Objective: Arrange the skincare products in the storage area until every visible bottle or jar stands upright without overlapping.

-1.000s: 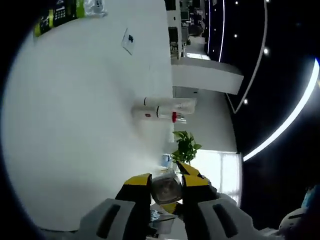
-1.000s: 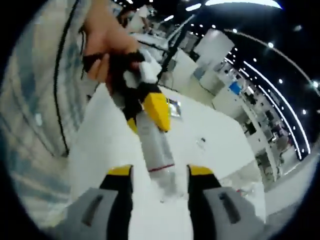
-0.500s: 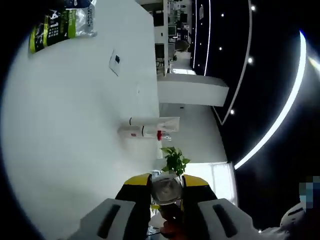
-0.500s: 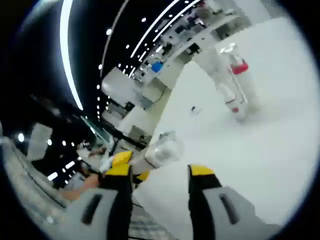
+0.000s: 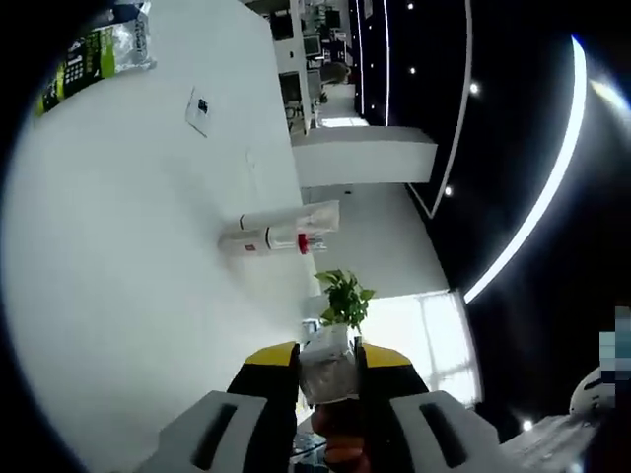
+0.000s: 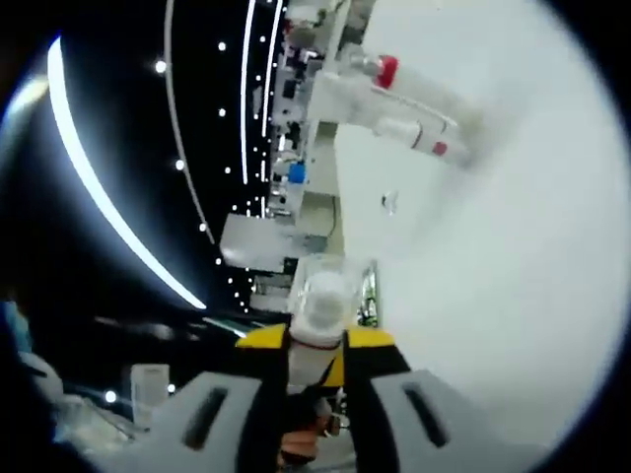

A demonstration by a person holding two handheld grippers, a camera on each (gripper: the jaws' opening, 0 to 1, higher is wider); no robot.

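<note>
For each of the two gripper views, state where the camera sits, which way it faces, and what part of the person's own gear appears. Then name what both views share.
Left gripper view: rides on the left gripper, facing along its jaws, shut on a clear bottle, across a white table to two standing bottles and a plant.
Right gripper view: rides on the right gripper, facing along its jaws, shut on a clear bottle, across the table to the standing bottles.
Shared: the table and the standing bottles.
</note>
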